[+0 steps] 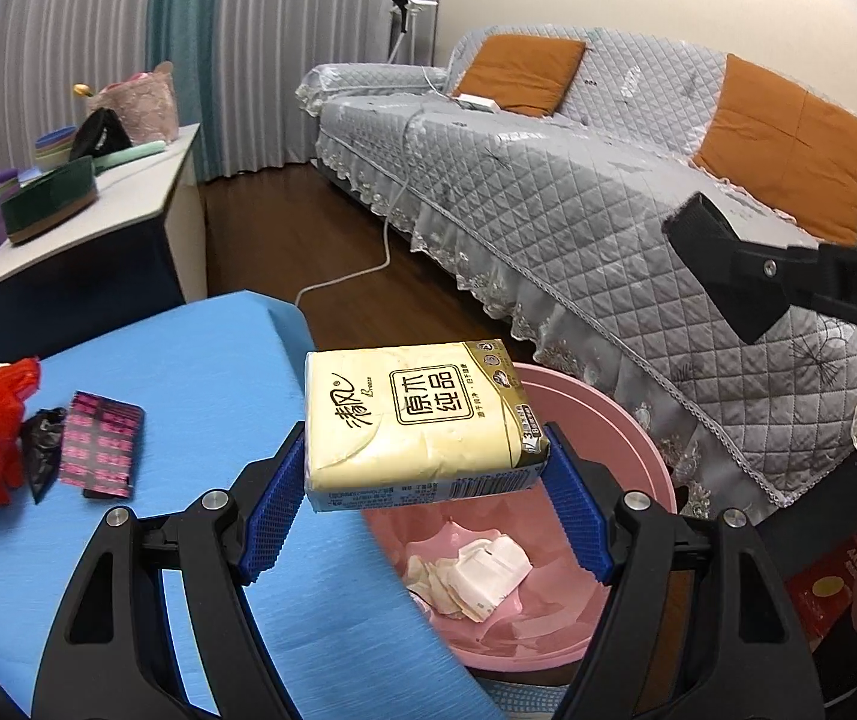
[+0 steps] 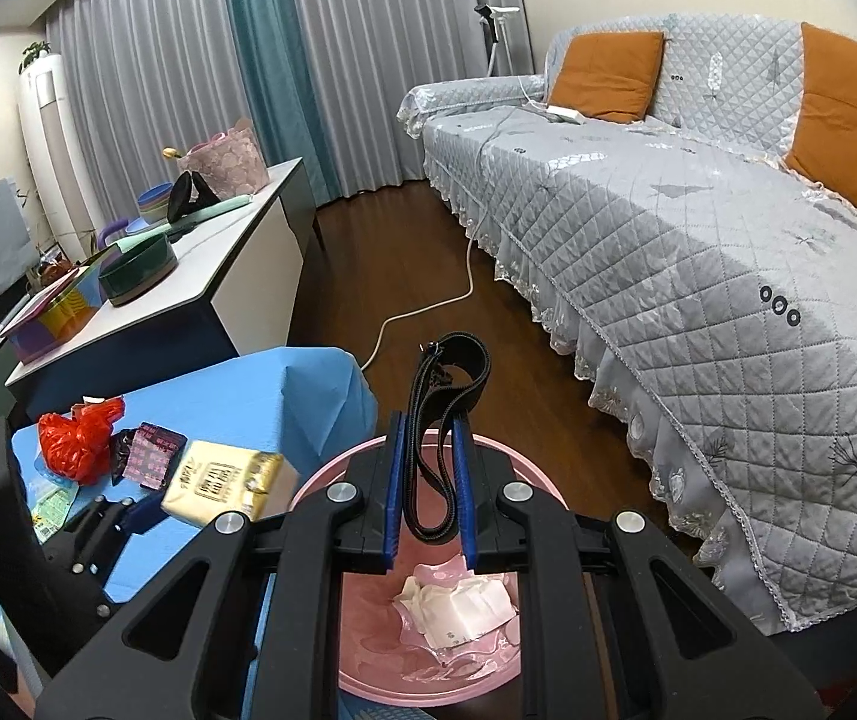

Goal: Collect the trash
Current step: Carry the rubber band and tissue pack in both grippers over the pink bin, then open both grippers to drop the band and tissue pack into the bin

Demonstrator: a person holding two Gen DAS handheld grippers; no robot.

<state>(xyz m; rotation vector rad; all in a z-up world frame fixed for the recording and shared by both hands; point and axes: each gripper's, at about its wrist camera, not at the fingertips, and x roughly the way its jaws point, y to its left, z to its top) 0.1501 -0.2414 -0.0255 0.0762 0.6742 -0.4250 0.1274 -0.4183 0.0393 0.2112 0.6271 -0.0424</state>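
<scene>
My left claw [image 1: 425, 483] grips tissue pack [image 1: 416, 414] mid-frame; right claw [image 2: 431, 495] pinches black strap [image 2: 446, 396] above pink bin [image 2: 368, 648], lower center.

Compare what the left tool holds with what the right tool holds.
The tissue pack is a pale yellow printed block; the strap is a thin black loop. The left tool grips the pack across its width, level; the right tool pinches the strap so it sticks up. Both are held above the pink bin.

Left gripper [image 1: 425, 483]: jaws set wide, blue pads [image 1: 272, 516] pressed on both ends of a tissue pack [image 1: 419, 417], held level. Right gripper [image 2: 431, 495]: jaws narrow, pads clamping a black strap [image 2: 437, 420], pointing forward and down.
</scene>
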